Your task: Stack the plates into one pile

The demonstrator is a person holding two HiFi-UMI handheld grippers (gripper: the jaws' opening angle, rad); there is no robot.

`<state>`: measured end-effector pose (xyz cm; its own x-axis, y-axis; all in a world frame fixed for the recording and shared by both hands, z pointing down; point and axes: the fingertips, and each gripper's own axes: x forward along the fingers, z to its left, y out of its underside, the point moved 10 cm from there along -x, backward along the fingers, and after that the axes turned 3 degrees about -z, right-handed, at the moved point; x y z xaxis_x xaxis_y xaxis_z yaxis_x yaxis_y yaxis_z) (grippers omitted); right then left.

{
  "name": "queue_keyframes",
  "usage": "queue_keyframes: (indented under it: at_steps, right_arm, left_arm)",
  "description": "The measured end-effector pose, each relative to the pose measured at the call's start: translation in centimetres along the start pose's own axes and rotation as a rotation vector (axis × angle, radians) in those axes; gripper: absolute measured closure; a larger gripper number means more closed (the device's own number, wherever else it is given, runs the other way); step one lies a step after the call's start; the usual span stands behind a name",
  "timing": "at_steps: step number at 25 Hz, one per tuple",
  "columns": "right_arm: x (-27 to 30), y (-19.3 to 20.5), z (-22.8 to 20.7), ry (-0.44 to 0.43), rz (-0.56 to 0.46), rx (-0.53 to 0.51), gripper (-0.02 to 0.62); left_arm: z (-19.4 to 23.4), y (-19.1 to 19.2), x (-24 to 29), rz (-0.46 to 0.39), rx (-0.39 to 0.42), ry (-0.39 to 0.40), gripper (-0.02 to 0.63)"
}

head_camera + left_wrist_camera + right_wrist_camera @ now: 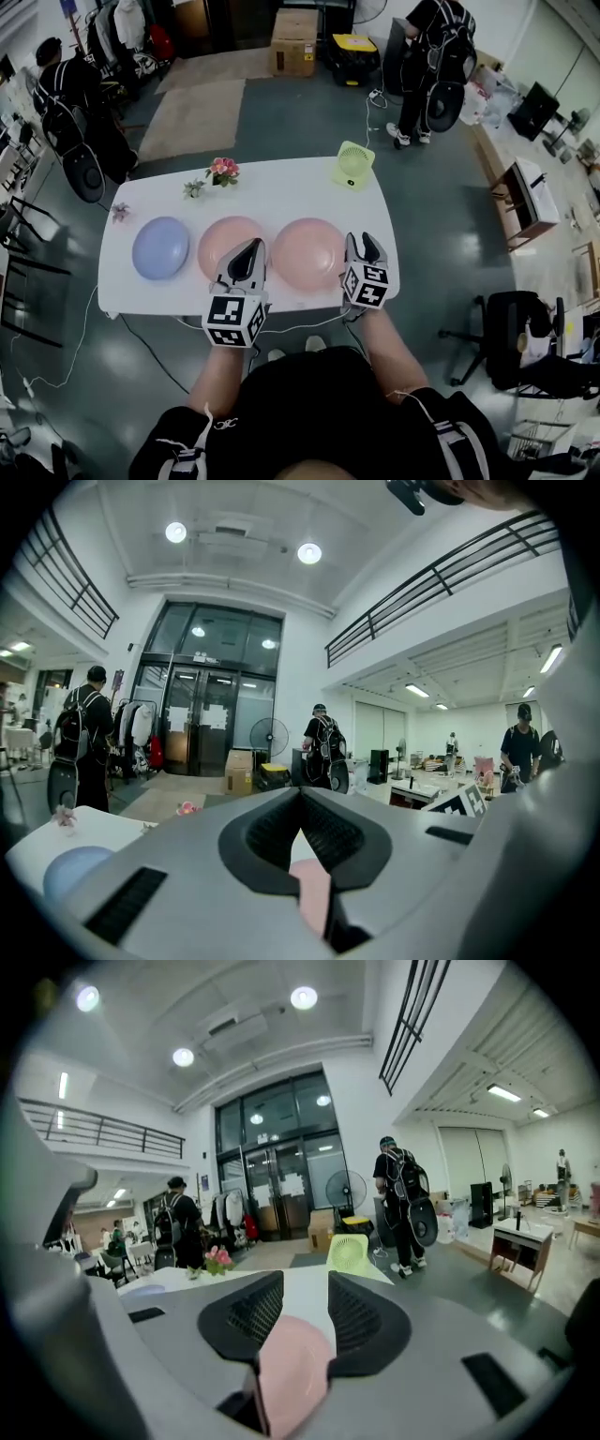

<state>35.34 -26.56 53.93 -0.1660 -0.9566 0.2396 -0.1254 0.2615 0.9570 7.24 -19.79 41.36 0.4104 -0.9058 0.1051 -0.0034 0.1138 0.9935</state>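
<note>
On my head view the white bench (281, 192) runs across the middle of the frame with three plates in a row, none stacked yet: a blue plate (159, 247) at the left, a middle pink plate (225, 242) just beside it, and a right pink plate (307, 251) next along.

My left tongs (251, 246) sit over the lower right part of the middle pink plate. In the left gripper view their tips meet at the centre of the frame, so they are closed. A strip of pink shows through the gap lower down, but I see nothing gripped.

My right tongs (364, 246) are at the right edge of the right pink plate. In the right gripper view their jaws stand well apart. That plate's pink surface shows low between them, and the pads are not pressing on it.

Toward the top of the bench stand a green fan (353, 164) at the right and a small bunch of flowers (223, 171) left of centre. People stand on the floor beyond.
</note>
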Motion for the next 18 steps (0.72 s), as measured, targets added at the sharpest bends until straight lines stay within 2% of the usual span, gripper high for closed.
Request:
queue_keyframes:
  at_steps: [9, 14, 18]
  right_arm:
    - [2.3, 9.3, -1.7, 0.059, 0.295, 0.024, 0.440]
    - [2.7, 11.9, -2.1, 0.052, 0.401, 0.122, 0.440]
    - [3.5, 13.8, -2.5, 0.070, 0.480, 0.163, 0.439]
  left_arm:
    - [1.7, 1.7, 0.4, 0.058, -0.018, -0.004, 0.594]
    - [1.9, 1.9, 0.6, 0.074, -0.016, -0.012, 0.592]
    - [1.9, 2.1, 0.5, 0.081, -0.011, -0.021, 0.594]
